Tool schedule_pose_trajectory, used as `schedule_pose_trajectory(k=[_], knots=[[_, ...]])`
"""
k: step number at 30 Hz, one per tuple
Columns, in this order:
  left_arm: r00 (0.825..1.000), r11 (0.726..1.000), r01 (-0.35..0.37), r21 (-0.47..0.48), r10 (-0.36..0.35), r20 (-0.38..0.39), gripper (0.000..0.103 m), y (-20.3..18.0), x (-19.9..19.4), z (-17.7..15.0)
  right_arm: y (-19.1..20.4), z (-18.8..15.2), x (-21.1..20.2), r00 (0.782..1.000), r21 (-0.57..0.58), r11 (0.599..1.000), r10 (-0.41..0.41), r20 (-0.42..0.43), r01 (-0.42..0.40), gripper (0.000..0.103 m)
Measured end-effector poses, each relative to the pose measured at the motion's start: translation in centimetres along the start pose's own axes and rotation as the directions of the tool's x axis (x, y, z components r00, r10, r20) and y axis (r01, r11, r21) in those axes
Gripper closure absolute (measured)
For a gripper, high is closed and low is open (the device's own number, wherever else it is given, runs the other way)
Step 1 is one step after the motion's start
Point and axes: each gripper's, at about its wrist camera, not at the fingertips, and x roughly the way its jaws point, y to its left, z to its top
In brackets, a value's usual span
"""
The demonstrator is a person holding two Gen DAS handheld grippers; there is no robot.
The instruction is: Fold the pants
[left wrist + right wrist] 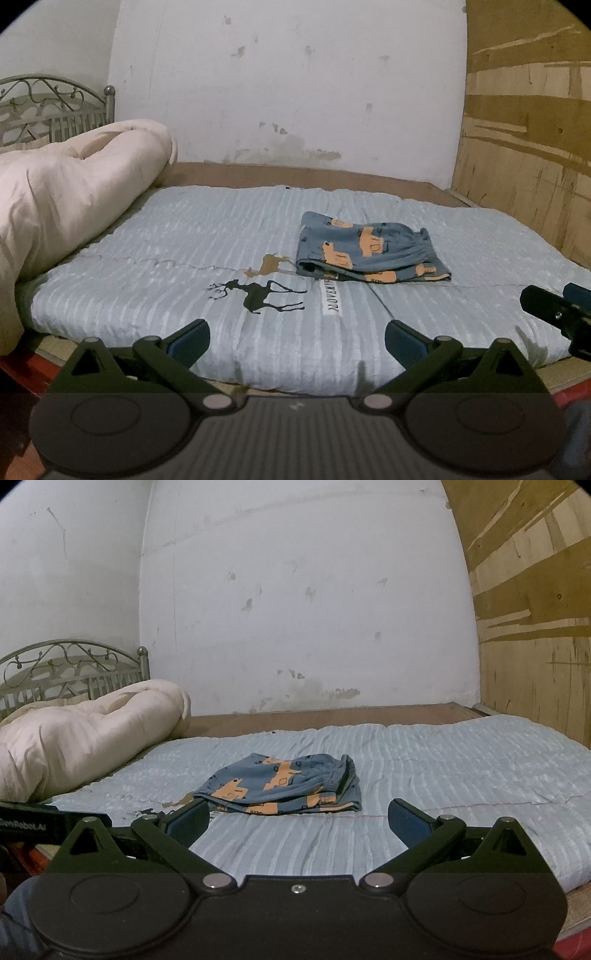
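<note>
The blue pants with orange prints (369, 253) lie folded into a compact stack on the light blue quilt (184, 236), right of the bed's middle. In the right wrist view the pants (284, 786) rest just beyond my fingers. My left gripper (297, 345) hovers over the near edge of the bed, open and holding nothing, well short of the pants. My right gripper (299, 821) is also open and empty, its left fingertip near the pants' near left corner. The right gripper's black finger shows at the right edge of the left wrist view (557, 314).
A rolled cream duvet (66, 195) fills the left side of the bed in front of a metal headboard (55, 110). A white wall (288, 81) stands behind and a plywood panel (528, 129) on the right. A deer print and label (258, 295) mark the quilt.
</note>
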Motion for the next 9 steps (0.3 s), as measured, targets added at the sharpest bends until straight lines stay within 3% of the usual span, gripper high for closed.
schedule_pose_trajectory(k=[9], knots=[[1.0, 1.0, 0.003, -0.018, -0.003, 0.002, 0.001, 0.23, -0.02, -0.03, -0.07, -0.25, 0.24, 1.0, -0.002, 1.0, 0.003, -0.009, -0.003, 0.001]])
